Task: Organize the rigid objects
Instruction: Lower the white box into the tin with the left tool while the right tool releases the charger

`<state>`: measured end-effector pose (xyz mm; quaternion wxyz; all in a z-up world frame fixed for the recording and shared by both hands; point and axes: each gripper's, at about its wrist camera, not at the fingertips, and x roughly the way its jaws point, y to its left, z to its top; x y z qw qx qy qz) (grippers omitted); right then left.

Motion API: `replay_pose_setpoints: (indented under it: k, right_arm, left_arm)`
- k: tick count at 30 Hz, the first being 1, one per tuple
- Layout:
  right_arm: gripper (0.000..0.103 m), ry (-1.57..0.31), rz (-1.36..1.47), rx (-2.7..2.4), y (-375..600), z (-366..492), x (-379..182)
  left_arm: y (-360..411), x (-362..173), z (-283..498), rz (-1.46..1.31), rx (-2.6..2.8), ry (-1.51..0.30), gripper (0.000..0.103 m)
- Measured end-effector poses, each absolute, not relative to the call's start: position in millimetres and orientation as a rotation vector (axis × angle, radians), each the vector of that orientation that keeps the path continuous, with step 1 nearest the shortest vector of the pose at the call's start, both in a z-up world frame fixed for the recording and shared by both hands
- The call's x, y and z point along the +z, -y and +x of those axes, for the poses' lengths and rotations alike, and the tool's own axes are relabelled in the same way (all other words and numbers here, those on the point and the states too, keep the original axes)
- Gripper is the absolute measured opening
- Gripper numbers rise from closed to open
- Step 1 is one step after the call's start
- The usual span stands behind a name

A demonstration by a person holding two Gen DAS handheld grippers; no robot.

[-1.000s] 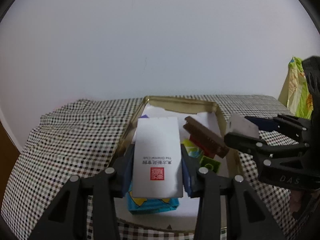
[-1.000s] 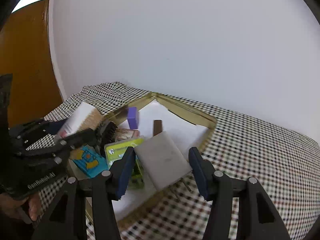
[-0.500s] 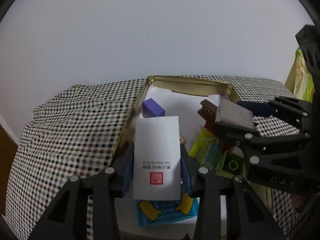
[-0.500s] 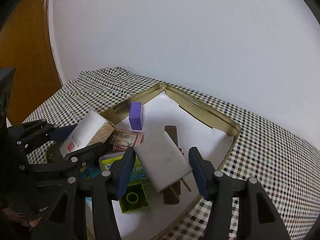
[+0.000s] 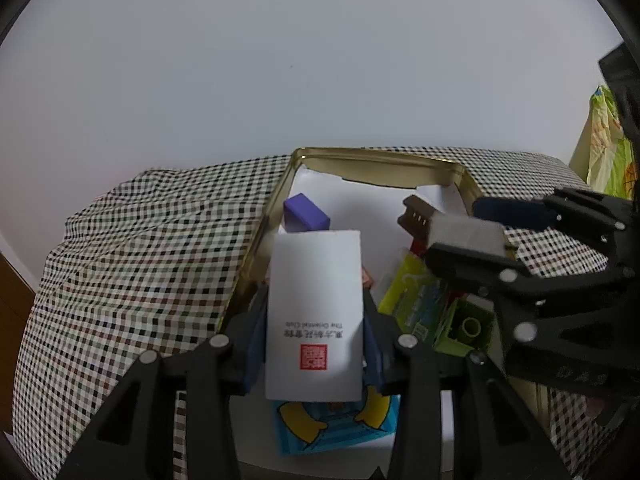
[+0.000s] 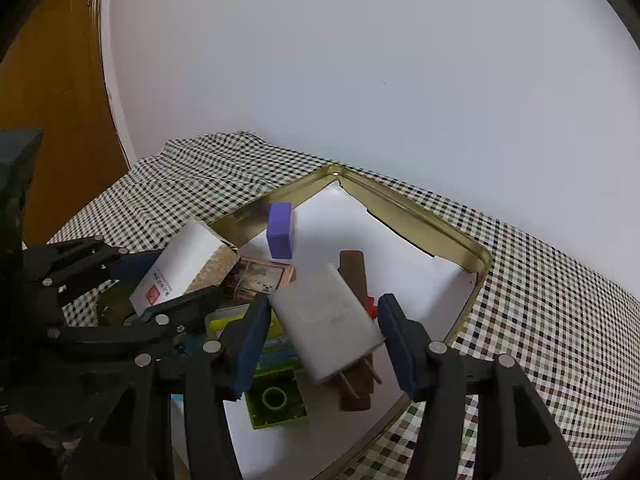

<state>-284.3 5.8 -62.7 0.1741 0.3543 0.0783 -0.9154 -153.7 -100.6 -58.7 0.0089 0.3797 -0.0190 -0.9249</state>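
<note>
A gold tin tray point(image 5: 380, 156) lined with white paper lies on the checked cloth point(image 5: 140, 260). My left gripper point(image 5: 314, 304) holds a white box with a red stamp point(image 5: 316, 288) tilted over the tray's near left part; its jaws are opening, with the box still between the pads. My right gripper point(image 6: 324, 308) is shut on a grey-white plug adapter point(image 6: 326, 312) above the tray's middle, prongs pointing toward the camera. In the right wrist view, the left gripper point(image 6: 180, 276) and its white box point(image 6: 180, 264) sit at the tray's left rim point(image 6: 400, 208).
In the tray lie a purple block point(image 6: 280, 232), a brown bar point(image 6: 354, 268), a green brick point(image 6: 276, 400), a yellow-green packet point(image 5: 412, 292), a blue card with a yellow figure point(image 5: 336, 424) and a brownish card pack point(image 6: 260, 276). A white wall stands behind; a brown door point(image 6: 52, 100) is at left.
Both grippers have come forward and a little lower over the tray with their loads, so more of its inside shows. Since half a second ago they have barely moved.
</note>
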Motion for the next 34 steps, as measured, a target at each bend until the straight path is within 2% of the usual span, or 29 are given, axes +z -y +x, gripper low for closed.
replay_pose_setpoints:
  k: [2,4,6,17,34]
  right_arm:
    - [0.06,-0.214,0.98,-2.613,-8,-279,-58]
    - [0.067,-0.193,0.957,-2.629,-13,-275,-54]
    - [0.069,-0.171,0.93,-2.651,-18,-269,-49]
    - [0.07,-0.135,0.871,-2.682,-26,-246,-34]
    - [0.07,-0.152,0.852,-2.674,-19,-240,-43]
  left_arm:
    - [100,-58,-151,1.178,-2.892,0.051,0.067]
    - [98,-54,-145,1.136,-2.893,0.059,0.091]
    - [97,-48,-140,1.093,-2.897,0.064,0.103]
    - [114,-28,-115,1.031,-2.882,-0.01,0.103]
    - [120,-29,-103,0.934,-2.838,0.05,0.103]
